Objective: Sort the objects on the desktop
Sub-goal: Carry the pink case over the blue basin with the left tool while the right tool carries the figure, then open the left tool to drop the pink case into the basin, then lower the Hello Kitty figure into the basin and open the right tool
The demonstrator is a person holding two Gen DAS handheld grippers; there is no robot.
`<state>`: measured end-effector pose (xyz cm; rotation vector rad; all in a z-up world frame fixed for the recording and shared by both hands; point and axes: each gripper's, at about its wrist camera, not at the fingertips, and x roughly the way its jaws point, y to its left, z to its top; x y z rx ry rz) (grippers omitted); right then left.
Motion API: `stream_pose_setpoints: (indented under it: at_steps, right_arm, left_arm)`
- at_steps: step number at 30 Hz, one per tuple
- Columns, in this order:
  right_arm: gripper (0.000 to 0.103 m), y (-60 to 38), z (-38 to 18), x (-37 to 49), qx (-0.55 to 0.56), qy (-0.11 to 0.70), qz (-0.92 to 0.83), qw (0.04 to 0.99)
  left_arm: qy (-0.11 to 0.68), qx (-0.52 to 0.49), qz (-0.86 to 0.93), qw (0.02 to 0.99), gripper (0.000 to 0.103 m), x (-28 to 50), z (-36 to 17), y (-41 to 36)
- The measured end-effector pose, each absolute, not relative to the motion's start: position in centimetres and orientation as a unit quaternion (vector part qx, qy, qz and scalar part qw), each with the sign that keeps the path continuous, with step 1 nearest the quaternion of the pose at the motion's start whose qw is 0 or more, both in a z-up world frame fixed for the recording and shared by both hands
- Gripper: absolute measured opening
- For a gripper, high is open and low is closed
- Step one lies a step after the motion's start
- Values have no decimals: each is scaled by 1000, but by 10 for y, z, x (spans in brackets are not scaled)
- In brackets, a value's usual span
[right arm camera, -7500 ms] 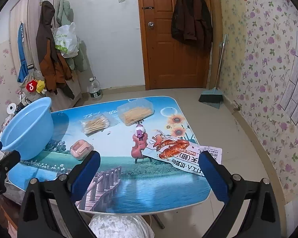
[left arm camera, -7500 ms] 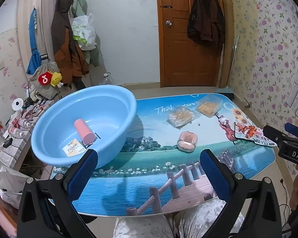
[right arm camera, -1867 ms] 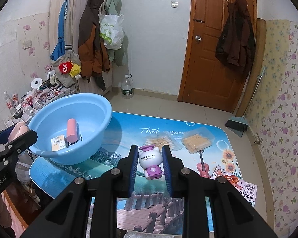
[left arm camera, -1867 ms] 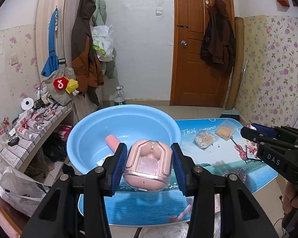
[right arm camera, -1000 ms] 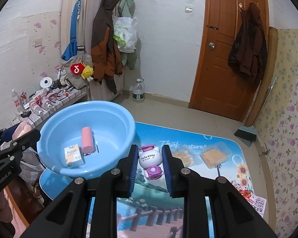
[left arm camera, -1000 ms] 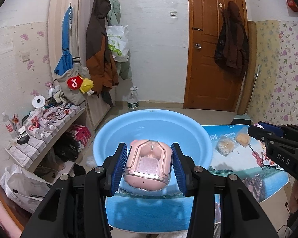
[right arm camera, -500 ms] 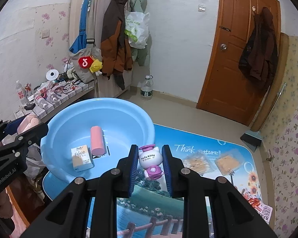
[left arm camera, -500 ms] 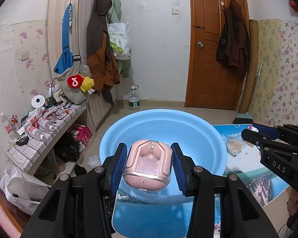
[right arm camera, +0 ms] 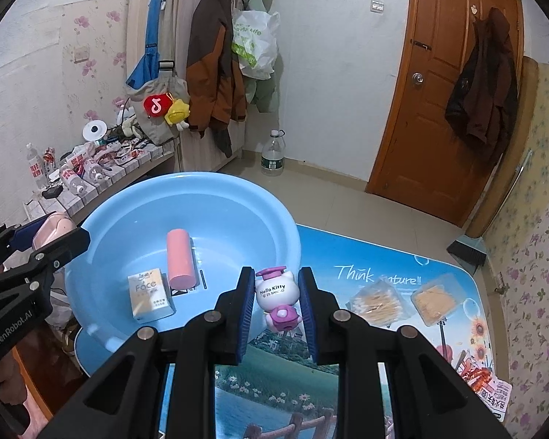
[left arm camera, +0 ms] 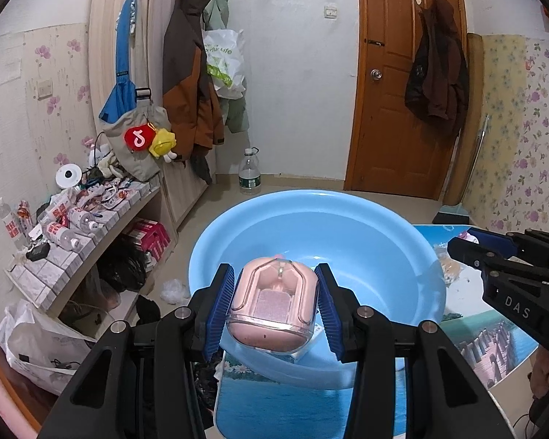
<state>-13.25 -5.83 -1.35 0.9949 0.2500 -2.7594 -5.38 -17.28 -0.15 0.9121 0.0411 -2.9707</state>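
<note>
My left gripper is shut on a pink earbud case and holds it above the near rim of the blue basin. My right gripper is shut on a white and purple Hello Kitty toy and holds it above the basin's right rim. The basin stands on the left end of the table and holds a pink cylinder and a small Face tissue pack. The left gripper also shows at the left edge of the right wrist view.
Two clear boxes of cotton swabs and toothpicks lie on the picture-printed table, with a snack packet at its right edge. A cluttered shelf stands left of the table. A water bottle stands on the floor.
Both grippers have moved left with their objects. The pink case now hangs over the basin's near rim, and the Hello Kitty toy has come to the basin's right rim.
</note>
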Motion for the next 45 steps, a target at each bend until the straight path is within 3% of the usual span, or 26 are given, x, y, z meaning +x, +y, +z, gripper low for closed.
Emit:
stream_pose_setpoints:
  at_steps: [19, 22, 31, 35, 39, 45]
  right_arm:
    - [25, -61, -32, -149, 354, 78, -927, 99]
    - [25, -61, -33, -149, 355, 78, -926, 100]
    - [25, -64, -37, -151, 359, 79, -924, 104]
    - [25, -65, -37, -151, 359, 79, -924, 103]
    - [25, -67, -38, -151, 360, 80, -924, 103]
    - [25, -69, -38, -149, 360, 83, -923, 105]
  left_arm:
    - [1, 330, -944, 11, 44, -80, -33, -166]
    - [-5, 331, -943, 21, 64, -80, -35, -165]
    - [-7, 319, -948, 21, 66, -76, -30, -168]
    - [-6, 312, -950, 19, 76, -71, -28, -171]
    - [-5, 307, -952, 18, 78, -67, -26, -172]
    - [-6, 304, -953, 17, 98, -64, -24, -173]
